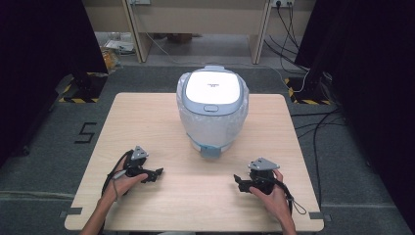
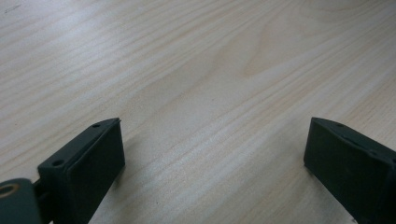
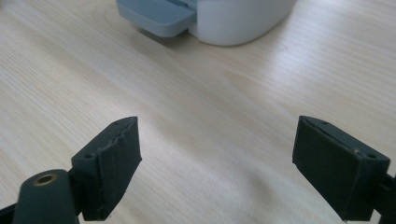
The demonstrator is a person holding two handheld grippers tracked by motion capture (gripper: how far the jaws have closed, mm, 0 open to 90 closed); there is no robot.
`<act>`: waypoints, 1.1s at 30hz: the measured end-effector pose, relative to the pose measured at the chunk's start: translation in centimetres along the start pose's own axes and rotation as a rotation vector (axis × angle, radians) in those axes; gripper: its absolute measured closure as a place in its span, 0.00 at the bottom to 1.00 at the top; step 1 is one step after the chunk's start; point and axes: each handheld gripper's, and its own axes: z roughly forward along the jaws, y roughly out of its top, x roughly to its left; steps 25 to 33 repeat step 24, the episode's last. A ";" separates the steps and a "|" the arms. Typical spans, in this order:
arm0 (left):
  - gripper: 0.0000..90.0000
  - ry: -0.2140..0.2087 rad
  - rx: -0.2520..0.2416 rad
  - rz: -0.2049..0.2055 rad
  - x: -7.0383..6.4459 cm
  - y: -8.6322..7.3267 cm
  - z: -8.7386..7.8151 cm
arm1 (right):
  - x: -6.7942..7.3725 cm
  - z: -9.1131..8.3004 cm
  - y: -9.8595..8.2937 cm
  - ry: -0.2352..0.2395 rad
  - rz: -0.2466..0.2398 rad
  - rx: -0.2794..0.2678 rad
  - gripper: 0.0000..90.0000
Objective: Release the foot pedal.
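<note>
A white and pale-blue rice cooker (image 1: 212, 105) with its lid down stands in the middle of the wooden table (image 1: 147, 122), its body wrapped in clear plastic. My left gripper (image 1: 155, 175) rests low over the near left of the table, jaws wide apart with bare wood between them (image 2: 212, 154). My right gripper (image 1: 238, 181) sits at the near right, also open and holding nothing (image 3: 215, 154). In the right gripper view the rice cooker's base and grey-blue front tab (image 3: 159, 16) lie ahead of the jaws. Both grippers stay well short of the cooker.
Grey floor surrounds the table. Black stands with yellow-black striped feet (image 1: 78, 93) sit at the far left and right. Cables (image 1: 313, 127) trail on the floor at the right. A wooden desk (image 1: 195, 19) stands behind.
</note>
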 end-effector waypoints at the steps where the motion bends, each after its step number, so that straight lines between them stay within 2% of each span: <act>1: 0.05 0.000 0.000 0.000 0.0 0.0 0.0 | -0.1 -0.1 -0.2 -0.004 0.004 0.004 0.17; 17: 0.05 -0.001 0.000 0.000 0.0 0.0 0.0 | -1.2 -0.9 -3.3 -0.042 0.051 0.069 0.17; 22: 0.04 -0.001 0.001 0.001 0.0 0.0 0.0 | -1.4 -1.1 -3.6 -0.030 0.068 0.071 0.16; 33: 0.04 -0.001 0.000 0.000 0.0 0.0 0.0 | -1.4 -1.2 -3.6 -0.023 0.063 0.073 0.16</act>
